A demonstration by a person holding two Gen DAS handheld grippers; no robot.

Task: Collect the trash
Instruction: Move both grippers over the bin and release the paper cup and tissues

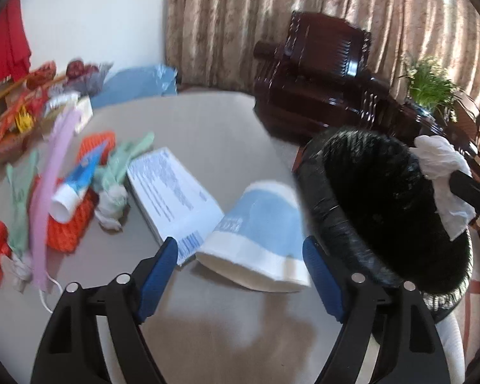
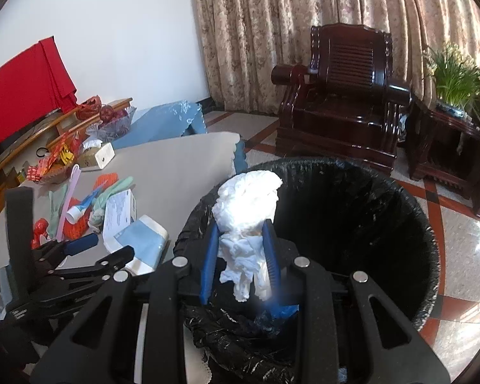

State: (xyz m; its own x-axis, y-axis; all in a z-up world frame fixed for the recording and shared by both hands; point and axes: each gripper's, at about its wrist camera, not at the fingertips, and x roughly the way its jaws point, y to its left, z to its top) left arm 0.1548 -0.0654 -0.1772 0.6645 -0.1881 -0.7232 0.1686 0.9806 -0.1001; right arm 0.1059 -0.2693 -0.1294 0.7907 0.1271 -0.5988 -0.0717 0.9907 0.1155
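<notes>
While the right claw (image 2: pixel 240 249) clenches a crumpled white tissue (image 2: pixel 248 203) over the black-lined bin (image 2: pixel 400 224) beside the desk (image 1: pixel 192 121) edge, the left claw (image 1: pixel 240 262) hangs released above a blue-and-white packet (image 1: pixel 262 233), with a printed leaflet (image 1: pixel 169 188), toothpaste tube (image 1: pixel 76 185) and what may be orange netting (image 1: pixel 70 224) cluttering the left side.

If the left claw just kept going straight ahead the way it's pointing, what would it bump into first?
Most likely the blue and white packet, lying on the table right between the open left claw's tips. Depth is hard to judge, though.
</notes>
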